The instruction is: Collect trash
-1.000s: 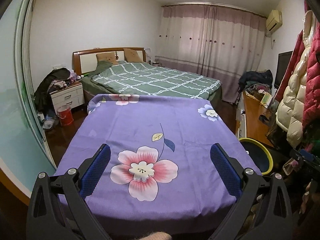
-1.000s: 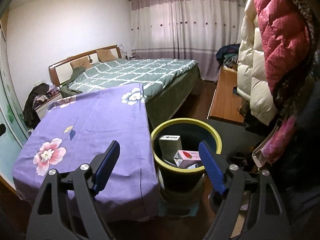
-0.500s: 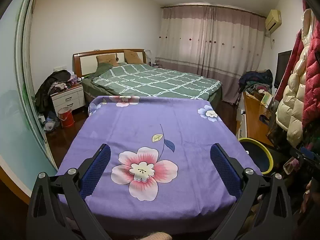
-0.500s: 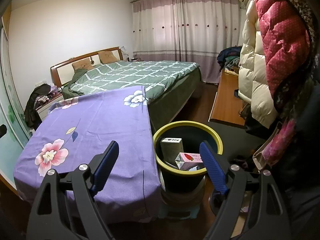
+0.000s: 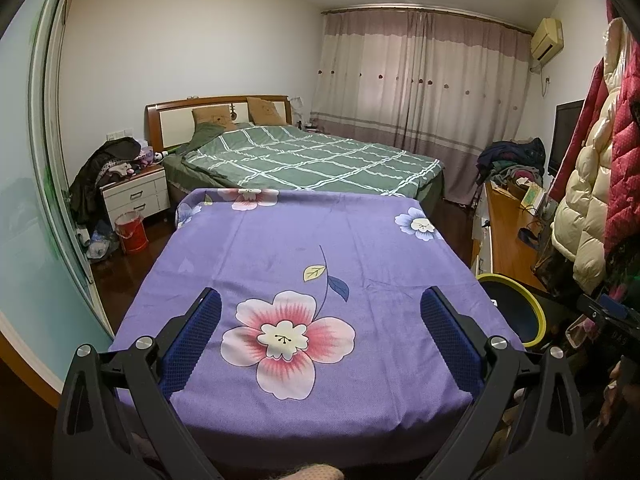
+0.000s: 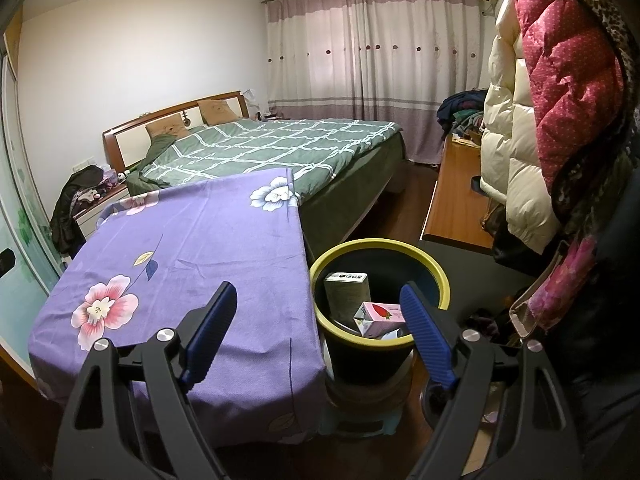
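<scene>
A dark bin with a yellow rim [image 6: 436,276] stands beside the purple flowered table [image 6: 192,248]. Inside it lie a pale carton [image 6: 346,294] and a pink strawberry carton [image 6: 380,316]. My right gripper [image 6: 318,300] hangs open over the gap between table and bin, nothing between its blue pads. In the left wrist view my left gripper [image 5: 320,304] is open above the purple cloth [image 5: 304,264], holding nothing; the bin's rim [image 5: 534,312] shows at the right. No loose trash shows on the cloth.
A green checked bed [image 5: 312,160] lies beyond the table. Puffy coats [image 6: 560,120] hang close on the right above a wooden desk [image 6: 456,208]. A white nightstand [image 5: 136,196] and red bucket [image 5: 130,234] stand at the left, by a glass sliding door [image 5: 32,200].
Both views have shifted very slightly, the scene sitting a little lower in frame. Both grippers stay open and empty.
</scene>
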